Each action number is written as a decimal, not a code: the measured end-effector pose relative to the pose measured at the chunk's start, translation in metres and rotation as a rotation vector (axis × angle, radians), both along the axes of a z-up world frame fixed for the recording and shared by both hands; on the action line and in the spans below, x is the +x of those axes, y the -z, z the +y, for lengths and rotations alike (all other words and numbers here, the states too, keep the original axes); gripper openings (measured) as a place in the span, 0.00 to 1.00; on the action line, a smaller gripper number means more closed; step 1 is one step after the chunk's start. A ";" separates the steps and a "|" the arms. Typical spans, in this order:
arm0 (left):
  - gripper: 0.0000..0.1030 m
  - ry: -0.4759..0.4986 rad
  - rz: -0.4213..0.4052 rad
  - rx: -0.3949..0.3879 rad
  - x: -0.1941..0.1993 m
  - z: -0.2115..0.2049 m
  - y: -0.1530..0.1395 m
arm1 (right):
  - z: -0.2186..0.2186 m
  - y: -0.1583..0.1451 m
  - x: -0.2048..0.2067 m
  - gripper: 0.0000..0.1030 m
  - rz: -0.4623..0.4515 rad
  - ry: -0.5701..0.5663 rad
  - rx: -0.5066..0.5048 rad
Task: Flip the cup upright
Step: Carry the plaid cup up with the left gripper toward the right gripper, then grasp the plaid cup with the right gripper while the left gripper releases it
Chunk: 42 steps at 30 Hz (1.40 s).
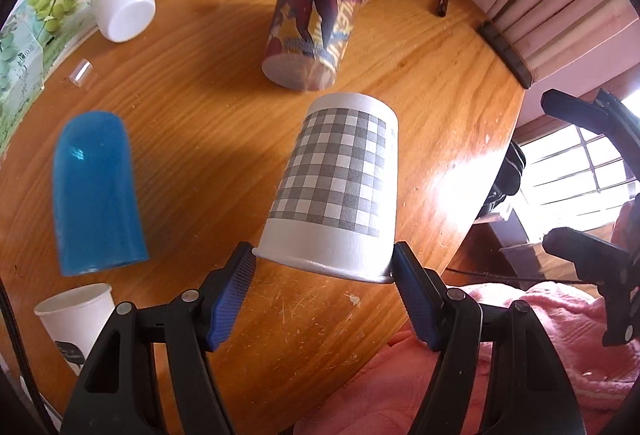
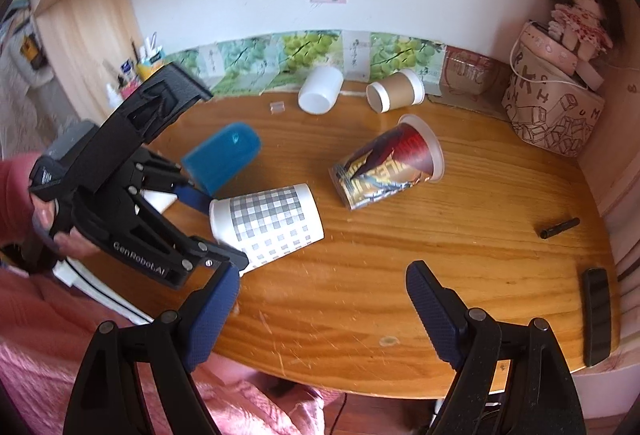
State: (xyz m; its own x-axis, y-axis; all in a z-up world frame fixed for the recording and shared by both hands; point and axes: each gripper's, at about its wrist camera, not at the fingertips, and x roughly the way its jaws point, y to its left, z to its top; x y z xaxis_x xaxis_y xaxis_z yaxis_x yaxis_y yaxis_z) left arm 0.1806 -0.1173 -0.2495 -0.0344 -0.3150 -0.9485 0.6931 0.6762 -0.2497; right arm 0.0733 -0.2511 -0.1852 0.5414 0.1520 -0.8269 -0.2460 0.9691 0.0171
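A white paper cup with a grey check pattern (image 1: pixel 340 179) lies tilted on its side, its base pointing away from my left gripper. My left gripper (image 1: pixel 324 267) is shut on the cup's rim, one blue pad on each side. In the right wrist view the same cup (image 2: pixel 268 223) is held by the left gripper (image 2: pixel 218 227) just above the wooden table (image 2: pixel 400 275). My right gripper (image 2: pixel 322 291) is open and empty, hovering over the table's near edge, to the right of the cup.
Several other cups lie on their sides: a blue one (image 2: pixel 224 159), a red printed one (image 2: pixel 388 163), a white one (image 2: pixel 320 89), a brown one (image 2: pixel 396 91). A white cup (image 1: pixel 76 319) stands upright at near left. A black bar (image 2: pixel 596 315) lies at the right edge.
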 end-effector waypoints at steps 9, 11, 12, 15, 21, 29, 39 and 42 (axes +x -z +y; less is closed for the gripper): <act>0.73 0.001 -0.014 0.057 -0.013 -0.017 0.013 | -0.001 0.017 -0.007 0.83 0.051 -0.154 -0.036; 0.73 -0.008 -0.013 0.058 -0.014 -0.019 0.013 | -0.001 0.019 -0.006 0.83 0.054 -0.182 -0.037; 0.73 -0.020 -0.013 0.057 -0.014 -0.019 0.013 | -0.001 0.020 -0.005 0.83 0.054 -0.197 -0.037; 0.73 -0.047 -0.016 0.057 -0.016 -0.018 0.014 | -0.002 0.020 0.000 0.83 0.050 -0.245 -0.042; 0.74 -0.120 0.014 0.057 -0.014 -0.017 0.014 | -0.005 0.019 0.010 0.83 0.030 -0.329 -0.049; 0.79 -0.240 0.011 0.009 -0.016 -0.004 0.008 | -0.004 0.023 0.023 0.83 0.012 -0.468 -0.081; 0.80 -0.483 -0.037 -0.041 -0.038 0.033 -0.020 | 0.006 0.019 0.031 0.83 -0.056 -0.677 -0.146; 0.80 -0.571 -0.068 -0.083 -0.050 0.043 -0.033 | 0.013 0.019 0.034 0.83 -0.070 -0.758 -0.162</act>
